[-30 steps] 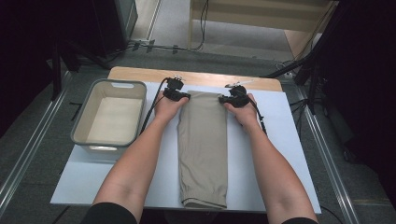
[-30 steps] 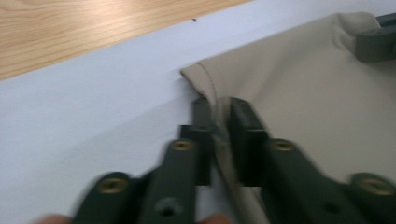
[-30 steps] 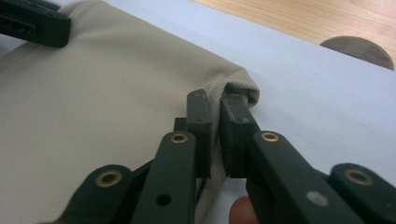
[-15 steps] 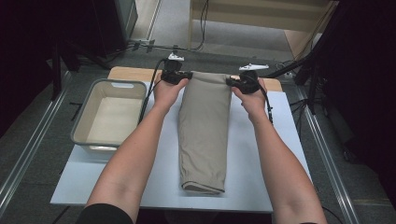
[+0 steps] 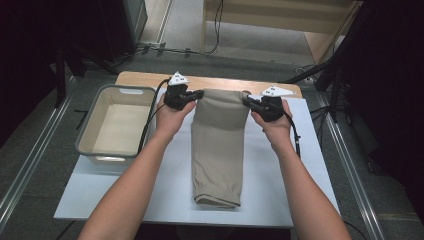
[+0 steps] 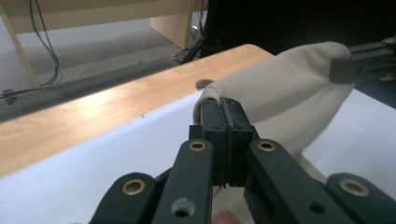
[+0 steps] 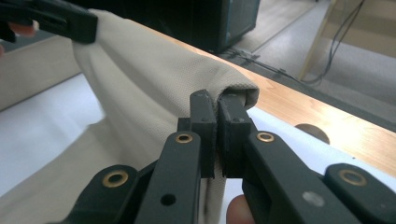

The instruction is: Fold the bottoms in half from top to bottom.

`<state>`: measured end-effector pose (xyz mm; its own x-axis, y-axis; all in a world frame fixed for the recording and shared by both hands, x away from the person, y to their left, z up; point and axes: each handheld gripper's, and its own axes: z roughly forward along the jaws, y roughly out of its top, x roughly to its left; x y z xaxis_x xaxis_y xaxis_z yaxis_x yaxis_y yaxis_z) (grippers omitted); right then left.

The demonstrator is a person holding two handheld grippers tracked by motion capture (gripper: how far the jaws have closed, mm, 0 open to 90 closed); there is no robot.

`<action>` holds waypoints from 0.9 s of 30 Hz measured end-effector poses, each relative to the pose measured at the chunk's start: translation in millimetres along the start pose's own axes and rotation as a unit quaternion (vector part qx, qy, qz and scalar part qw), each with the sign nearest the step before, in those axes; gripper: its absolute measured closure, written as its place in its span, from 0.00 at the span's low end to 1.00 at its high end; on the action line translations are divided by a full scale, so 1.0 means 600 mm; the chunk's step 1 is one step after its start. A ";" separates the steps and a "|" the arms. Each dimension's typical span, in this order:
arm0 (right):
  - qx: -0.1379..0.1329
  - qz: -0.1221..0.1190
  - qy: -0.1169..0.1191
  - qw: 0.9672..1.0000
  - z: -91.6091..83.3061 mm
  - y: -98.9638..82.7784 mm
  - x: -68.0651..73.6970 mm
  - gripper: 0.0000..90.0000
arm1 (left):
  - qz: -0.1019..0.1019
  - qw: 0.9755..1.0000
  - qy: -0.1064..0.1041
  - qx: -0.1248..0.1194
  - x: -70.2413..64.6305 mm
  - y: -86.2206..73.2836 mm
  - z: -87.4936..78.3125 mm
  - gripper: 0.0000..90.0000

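From the high view, a beige cloth (image 5: 219, 145) lies lengthwise down the middle of a white board (image 5: 280, 200), its near end folded and its far end lifted off the board. The left gripper (image 5: 199, 94) pinches the far left corner and the right gripper (image 5: 247, 101) pinches the far right corner, so the far edge hangs stretched between them. A grey bin (image 5: 116, 125) stands just left of the board's far half, beside the left forearm.

In the left gripper view, the jaws are clamped tight on a fold of the cloth (image 6: 280, 102), above the board (image 6: 93, 172) near its wooden edge (image 6: 93, 116); the right gripper (image 6: 362, 63) grips the opposite corner.

In the right gripper view, the jaws are pressed together on the cloth (image 7: 154, 74) at its rolled corner, with the left gripper (image 7: 60, 18) holding the other end at top left.
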<state>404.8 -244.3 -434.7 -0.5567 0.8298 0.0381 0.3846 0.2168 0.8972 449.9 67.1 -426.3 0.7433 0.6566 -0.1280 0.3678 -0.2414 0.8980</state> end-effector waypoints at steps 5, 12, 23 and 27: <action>-0.017 -0.008 0.010 1.000 -0.039 -0.022 0.038 0.94 | 0.011 1.000 -0.009 -0.008 -0.030 -0.026 -0.038 1.00; -0.020 -0.030 0.019 0.999 -0.084 -0.065 0.090 0.94 | 0.028 0.999 -0.015 -0.016 -0.076 -0.060 -0.086 1.00; -0.021 -0.026 0.043 0.999 -0.146 -0.136 0.151 0.94 | 0.058 0.998 -0.038 -0.012 -0.138 -0.140 -0.152 1.00; -0.022 -0.031 0.051 0.998 -0.166 -0.159 0.175 0.94 | 0.051 0.997 -0.056 -0.009 -0.152 -0.172 -0.171 1.00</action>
<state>236.2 -229.0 -472.2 -0.6513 0.7584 0.0243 0.3158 0.2418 0.9175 286.7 105.2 -463.9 0.8345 0.5451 -0.0801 0.2770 -0.2894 0.9163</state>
